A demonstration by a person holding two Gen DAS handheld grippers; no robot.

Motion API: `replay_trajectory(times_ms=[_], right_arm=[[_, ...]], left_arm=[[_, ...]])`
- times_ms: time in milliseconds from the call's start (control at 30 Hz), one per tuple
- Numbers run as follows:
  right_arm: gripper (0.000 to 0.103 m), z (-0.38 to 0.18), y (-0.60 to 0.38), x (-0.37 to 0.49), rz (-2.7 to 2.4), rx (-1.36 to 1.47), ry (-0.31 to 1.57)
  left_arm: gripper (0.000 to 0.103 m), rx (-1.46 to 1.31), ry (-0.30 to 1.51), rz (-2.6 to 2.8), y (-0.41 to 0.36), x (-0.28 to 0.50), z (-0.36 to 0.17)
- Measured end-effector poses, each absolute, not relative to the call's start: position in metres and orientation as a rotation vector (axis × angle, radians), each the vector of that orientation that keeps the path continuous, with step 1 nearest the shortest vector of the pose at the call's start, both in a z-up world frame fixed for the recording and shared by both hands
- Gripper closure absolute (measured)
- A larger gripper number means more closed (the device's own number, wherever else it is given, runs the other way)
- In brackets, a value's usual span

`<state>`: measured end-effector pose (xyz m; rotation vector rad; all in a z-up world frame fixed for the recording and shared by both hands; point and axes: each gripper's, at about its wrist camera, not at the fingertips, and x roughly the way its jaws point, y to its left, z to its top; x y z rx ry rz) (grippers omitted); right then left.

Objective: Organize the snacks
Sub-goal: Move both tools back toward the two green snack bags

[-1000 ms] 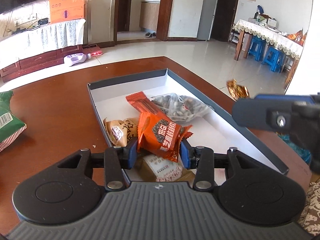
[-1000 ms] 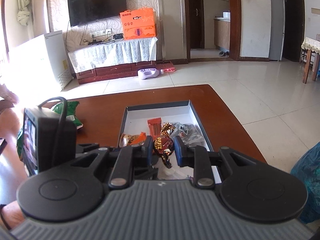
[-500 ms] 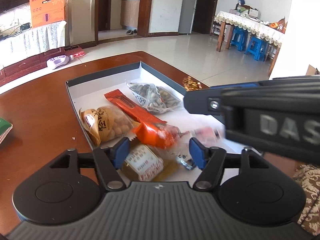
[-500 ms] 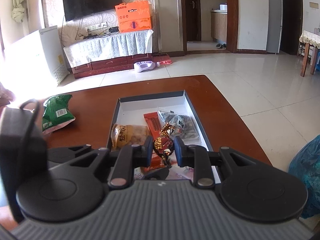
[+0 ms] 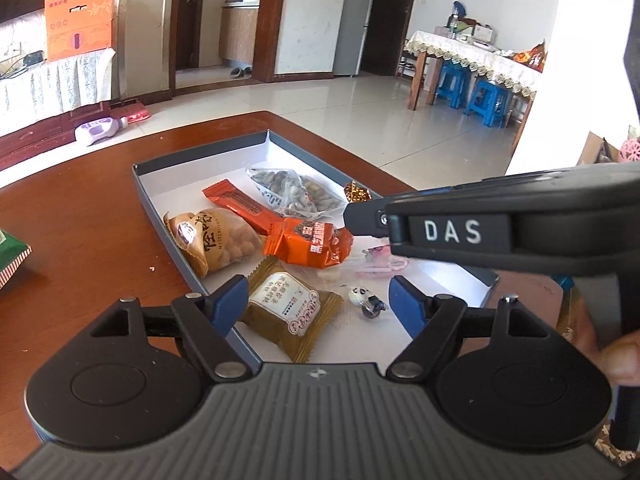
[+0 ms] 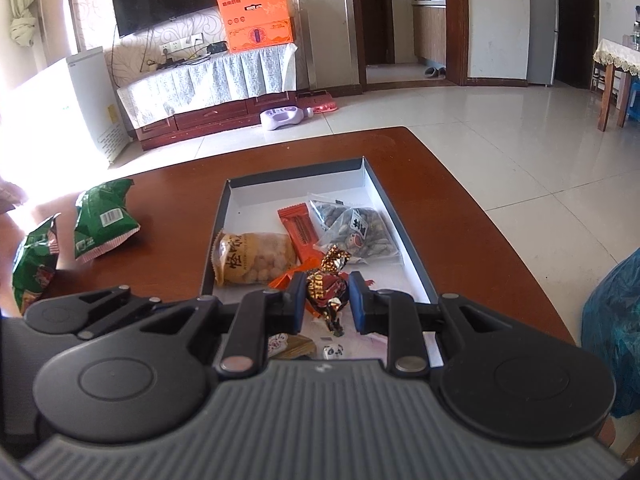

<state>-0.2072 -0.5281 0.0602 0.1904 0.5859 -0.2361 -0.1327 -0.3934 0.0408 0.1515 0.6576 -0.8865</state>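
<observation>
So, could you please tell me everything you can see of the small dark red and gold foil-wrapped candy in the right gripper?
The small dark red and gold foil-wrapped candy is shiny and crinkled, with gold lettering on its dark body and twisted ends, one flaring gold above, one trailing below. It hangs roughly upright, pinched by the blue pads of the right gripper, above the near end of the grey-rimmed white box. Nothing else visibly touches it.

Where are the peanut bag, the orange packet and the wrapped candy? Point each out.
peanut bag (image 5: 216,242): left wrist view, middle of its front.
orange packet (image 5: 310,242): left wrist view, printed face.
wrapped candy (image 6: 325,292): right wrist view, dark wrapper's middle.
</observation>
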Motion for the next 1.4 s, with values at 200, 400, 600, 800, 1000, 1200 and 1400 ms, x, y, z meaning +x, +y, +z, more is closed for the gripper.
replay_trajectory(times_ms=[200, 400, 600, 800, 1000, 1200, 1400], right_arm=[[0.075, 0.060, -0.531, -0.209, -0.236, 0.225, 0.582], [0.056, 0.062, -0.531, -0.211, -0.246, 0.238, 0.570], [0.056, 0.073, -0.519, -0.212, -0.229, 0.229, 0.507], [0.056, 0.078, -0.492, -0.201, -0.179, 0.210, 0.509], [0.057, 0.080, -0.457, -0.184, -0.123, 0.212, 0.520], [0.056, 0.069, -0.400, -0.152, -0.008, 0.244, 0.565], [0.056, 0.059, -0.345, -0.117, 0.058, 0.195, 0.578]], left_arm=[[0.022, 0.147, 0.652, -0.888, -0.385, -0.135, 0.043], [0.022, 0.146, 0.645, -0.878, -0.382, -0.135, 0.046], [0.022, 0.123, 0.603, -0.786, -0.355, -0.131, 0.061], [0.021, 0.124, 0.527, -0.601, -0.285, -0.115, 0.084], [0.011, 0.144, 0.476, -0.387, -0.189, -0.089, 0.095], [0.009, 0.233, 0.461, -0.254, -0.112, -0.065, 0.092], [0.009, 0.331, 0.493, -0.304, -0.087, -0.055, 0.069]])
